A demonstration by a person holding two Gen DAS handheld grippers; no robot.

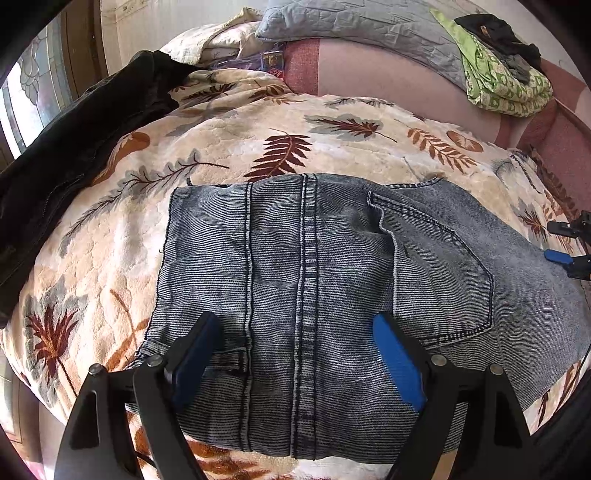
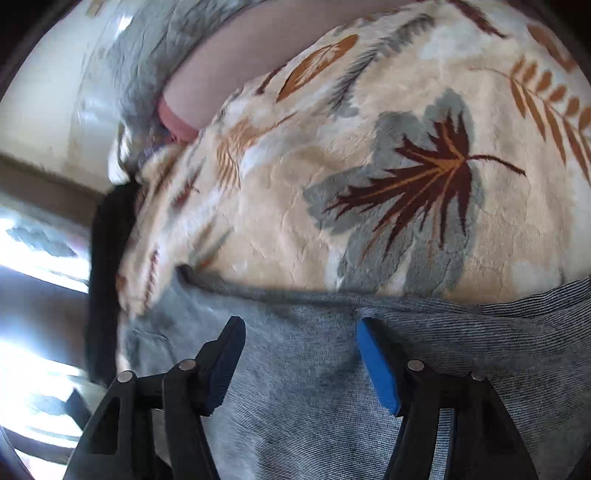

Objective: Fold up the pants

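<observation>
Grey-blue washed denim pants (image 1: 314,251) lie folded into a compact rectangle on the leaf-patterned blanket (image 1: 258,125), back pocket (image 1: 443,280) up. My left gripper (image 1: 295,319) hovers open over the near part of the pants, its blue pads wide apart on either side of the centre seam, gripping nothing. My right gripper (image 2: 301,323) is open above the pants' far edge (image 2: 332,295), with only flat denim (image 2: 314,387) beneath and nothing pinched. The right gripper (image 1: 561,242) also shows at the right rim of the left wrist view, beside the pants.
A black jacket (image 1: 74,147) lies at the blanket's left. A grey quilted pillow (image 1: 362,33) and a green patterned cloth (image 1: 502,81) with dark items on it sit at the back on the pink mattress (image 1: 388,70). A bright window (image 2: 33,258) is at the left.
</observation>
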